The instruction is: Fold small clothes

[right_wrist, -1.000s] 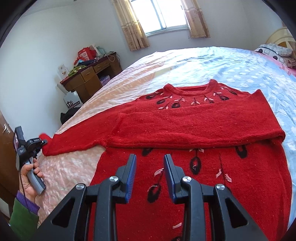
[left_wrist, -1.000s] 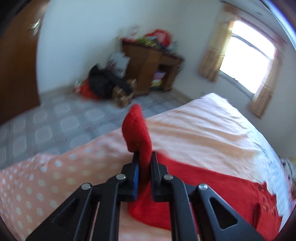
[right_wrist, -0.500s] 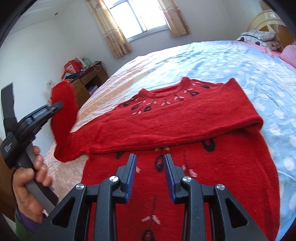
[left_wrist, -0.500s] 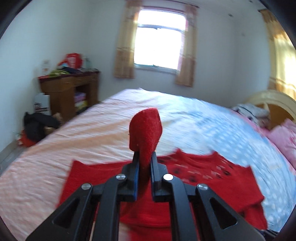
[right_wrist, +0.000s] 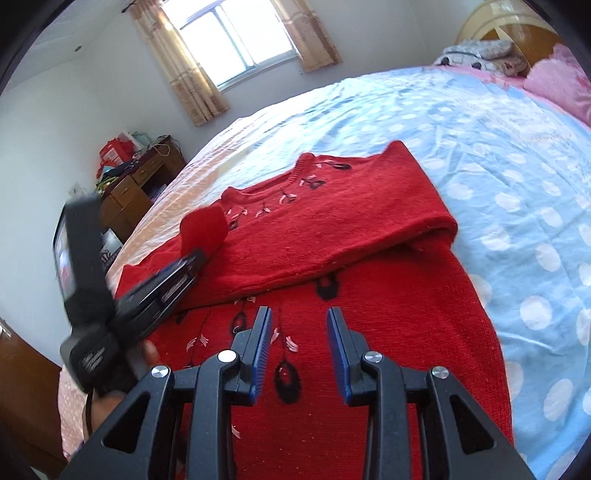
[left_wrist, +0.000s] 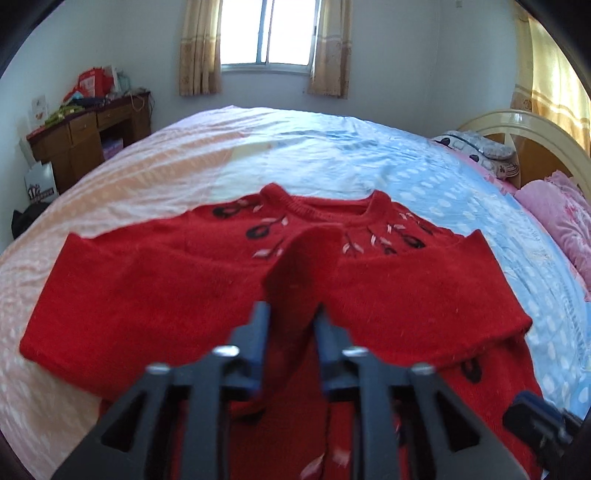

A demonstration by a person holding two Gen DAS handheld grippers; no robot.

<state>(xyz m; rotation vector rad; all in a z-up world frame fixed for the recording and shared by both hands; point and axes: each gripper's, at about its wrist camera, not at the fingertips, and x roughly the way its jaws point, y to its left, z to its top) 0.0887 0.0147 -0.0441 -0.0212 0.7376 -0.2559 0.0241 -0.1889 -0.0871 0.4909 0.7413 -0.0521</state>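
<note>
1. A red sweater with dark and pale leaf stitching lies flat on a bed, its neck hole pointing toward the window at 12 o'clock in the left wrist view.
2. The sleeve at 3 o'clock is folded across the chest and lies flat there.
3. The other sleeve is folded in from 9 o'clock; its cuff end stands up over the middle of the chest, between the arms of the left tongs.
4. The left tongs have just been opening. The blue pads stand apart with the cuff between them; whether either pad touches the wool I cannot tell, as the view is blurred.
5. In the right wrist view the left tongs sit at 9 o'clock, held by a hand that is mostly hidden behind them, with the red cuff poking out past their tips.
6. The right tongs hang over the lower body of the sweater, at 6 o'clock from the folded sleeves. Their arms have just been opening too and stand well apart, with nothing between them.
7. The bed cover is peach toward 9 o'clock and pale blue with white spots toward 3 o'clock.
8. A wooden desk piled with odds and ends stands against the wall at 10 o'clock; pink pillows lie at 3 o'clock.
</note>
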